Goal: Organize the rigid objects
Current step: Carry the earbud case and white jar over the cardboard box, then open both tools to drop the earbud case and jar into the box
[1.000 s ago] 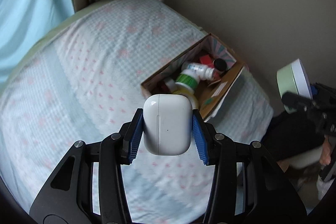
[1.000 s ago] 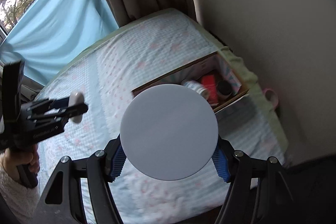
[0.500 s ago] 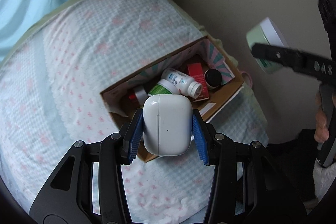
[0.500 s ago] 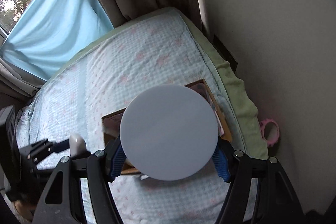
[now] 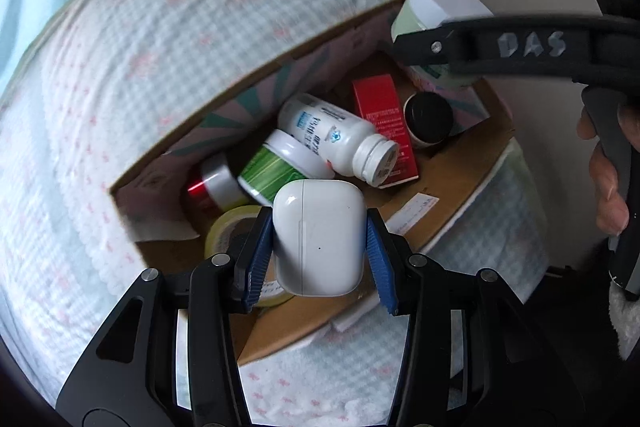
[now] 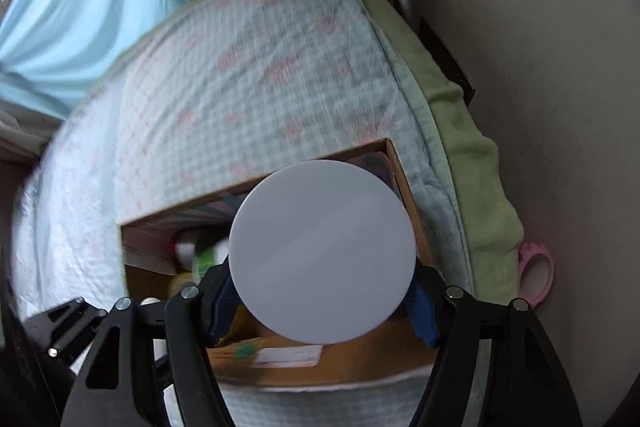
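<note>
Both tools hang above the open cardboard box (image 5: 460,187) lying on the bed (image 5: 120,107), each pointing steeply down into it, which fits a drop-off of collected items into one container.

The left tool (image 5: 318,247) is closed on a white earbud case (image 5: 320,239), its blue pads (image 5: 256,259) pressing the case's two sides so it hangs upright over the near end of the box.

The right tool (image 6: 322,291) grips a round jar with a white lid (image 6: 322,251), clamped across its body with the lid facing the camera, over the far right end of the box.

The left wrist view shows what the box already holds: a white pill bottle (image 5: 336,139) lying on its side, a green-labelled bottle (image 5: 280,167), a red carton (image 5: 384,123), a black-capped jar (image 5: 428,115), a roll of tape (image 5: 228,231) and a red-and-silver item I cannot identify. It also shows the jar's pale green side and the person's hand (image 5: 608,167) on the right tool's handle.

In the right wrist view the lid hides most of the box's contents, but that view alone shows the green blanket edge (image 6: 476,163), a pink ring (image 6: 538,275) beside the bed, and the curtains (image 6: 80,7).
</note>
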Motion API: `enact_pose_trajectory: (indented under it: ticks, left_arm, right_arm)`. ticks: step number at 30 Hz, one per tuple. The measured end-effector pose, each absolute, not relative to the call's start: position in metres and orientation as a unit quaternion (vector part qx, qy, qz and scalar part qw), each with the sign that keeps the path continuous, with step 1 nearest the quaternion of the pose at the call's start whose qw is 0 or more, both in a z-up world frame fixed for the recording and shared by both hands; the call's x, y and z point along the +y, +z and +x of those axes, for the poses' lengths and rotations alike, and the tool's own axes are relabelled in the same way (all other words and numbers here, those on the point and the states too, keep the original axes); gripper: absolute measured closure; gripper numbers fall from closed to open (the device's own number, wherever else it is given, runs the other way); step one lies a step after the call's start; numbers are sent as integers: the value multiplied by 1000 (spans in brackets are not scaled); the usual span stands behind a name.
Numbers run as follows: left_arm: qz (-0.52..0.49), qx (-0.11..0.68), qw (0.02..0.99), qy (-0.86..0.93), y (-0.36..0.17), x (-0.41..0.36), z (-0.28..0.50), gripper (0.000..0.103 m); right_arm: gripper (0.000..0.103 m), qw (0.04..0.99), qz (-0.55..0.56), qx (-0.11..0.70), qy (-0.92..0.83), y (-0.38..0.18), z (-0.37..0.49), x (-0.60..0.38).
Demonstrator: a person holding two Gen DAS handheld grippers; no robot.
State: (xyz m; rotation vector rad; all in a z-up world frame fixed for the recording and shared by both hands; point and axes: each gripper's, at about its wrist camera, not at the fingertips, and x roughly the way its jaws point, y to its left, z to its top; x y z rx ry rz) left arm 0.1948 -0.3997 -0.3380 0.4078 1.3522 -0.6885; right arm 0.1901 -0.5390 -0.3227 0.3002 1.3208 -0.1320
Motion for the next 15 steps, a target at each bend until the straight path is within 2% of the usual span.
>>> enact_pose_trajectory:
  ticks: [8, 15]
  left_arm:
    - [212, 633, 682, -298, -387, -421, 196, 62]
    - [214, 638, 678, -295, -401, -427, 195, 62]
  right_arm:
    - [37, 765, 115, 632, -55, -357, 201, -541]
    - [37, 752, 129, 645, -39, -368, 214, -537]
